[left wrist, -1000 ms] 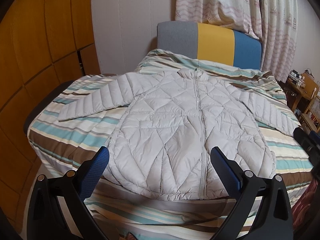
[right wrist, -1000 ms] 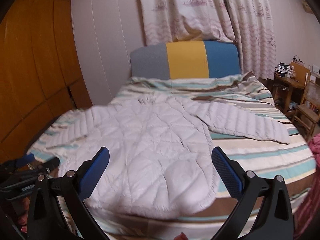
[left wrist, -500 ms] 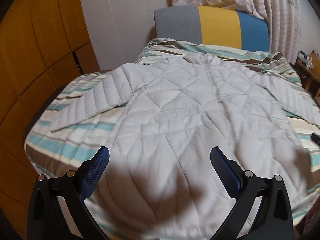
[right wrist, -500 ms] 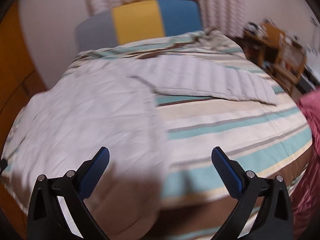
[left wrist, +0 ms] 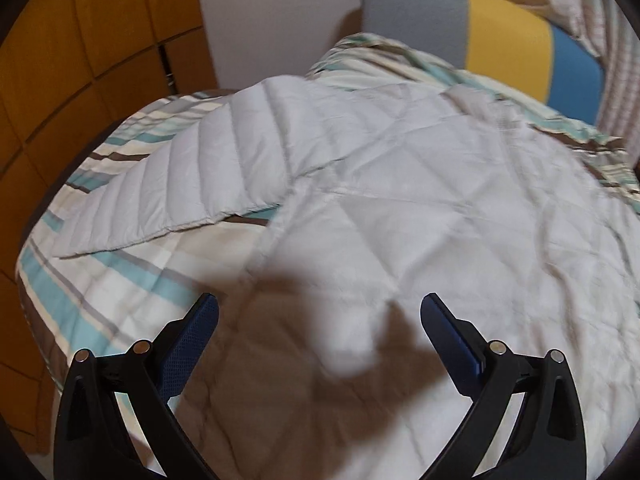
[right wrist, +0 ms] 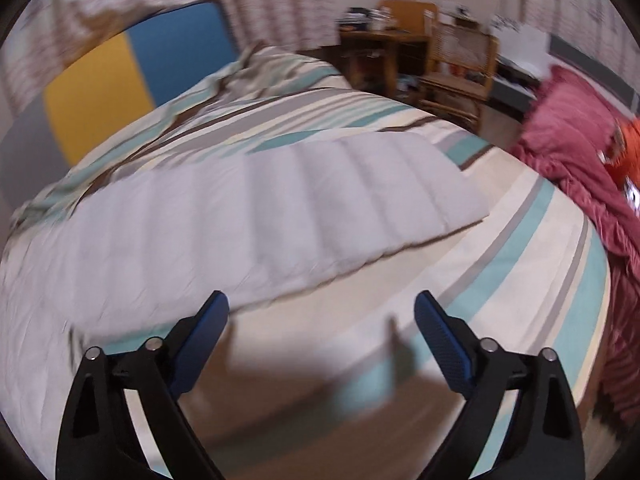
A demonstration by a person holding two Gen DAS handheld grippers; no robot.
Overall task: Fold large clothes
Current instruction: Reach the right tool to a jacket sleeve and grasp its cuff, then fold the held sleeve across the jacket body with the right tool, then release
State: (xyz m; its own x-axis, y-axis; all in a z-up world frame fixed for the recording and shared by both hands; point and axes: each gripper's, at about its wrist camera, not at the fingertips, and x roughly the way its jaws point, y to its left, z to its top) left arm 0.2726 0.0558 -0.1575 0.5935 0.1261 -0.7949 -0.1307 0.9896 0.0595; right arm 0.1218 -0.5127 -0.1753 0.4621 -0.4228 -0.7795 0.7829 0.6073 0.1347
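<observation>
Jacket (left wrist: 400, 208) spread flat on striped bed (left wrist: 120, 280), sleeves out, ready for folding. Left gripper (left wrist: 319, 312) wide open, empty, above jacket's side. Right gripper (right wrist: 322, 312) jaws just closing slightly, nothing between, probably aimed at sleeve (right wrist: 280, 208); view blurred.

The jacket (left wrist: 400, 200) lies spread flat across the bed (left wrist: 100, 280), collar toward the headboard (left wrist: 480, 28), one sleeve (right wrist: 280, 208) reaching toward the bed's right edge; beyond that edge stand a chair (right wrist: 460, 68) and desk (right wrist: 384, 36)

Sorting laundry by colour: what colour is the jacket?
Pale grey, quilted jacket; clearest in the left wrist view.
</observation>
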